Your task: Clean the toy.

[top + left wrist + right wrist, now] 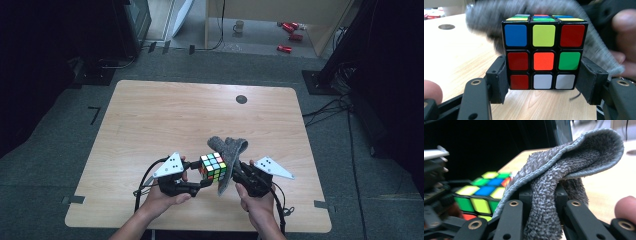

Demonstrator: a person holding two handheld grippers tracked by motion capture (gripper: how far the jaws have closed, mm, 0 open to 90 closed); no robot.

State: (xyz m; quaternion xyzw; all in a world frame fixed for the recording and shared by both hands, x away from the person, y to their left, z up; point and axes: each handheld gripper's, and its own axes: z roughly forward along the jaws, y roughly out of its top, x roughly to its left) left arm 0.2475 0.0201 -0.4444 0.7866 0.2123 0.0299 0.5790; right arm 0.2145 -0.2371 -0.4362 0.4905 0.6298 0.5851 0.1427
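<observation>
Cube [213, 166] above the table [150, 125], cloth [228, 150] touching its right side (draped behind too).

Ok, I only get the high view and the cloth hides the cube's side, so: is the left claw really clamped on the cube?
Observer: Yes. In the left gripper view both pads press the puzzle cube's bottom row.
Operator: Which colour is its facing centre?
Observer: Orange, with yellow-green above it.
Operator: And the cloth?
Observer: The right claw pinches a fold of the grey cloth, which arches over beside the cube.
</observation>
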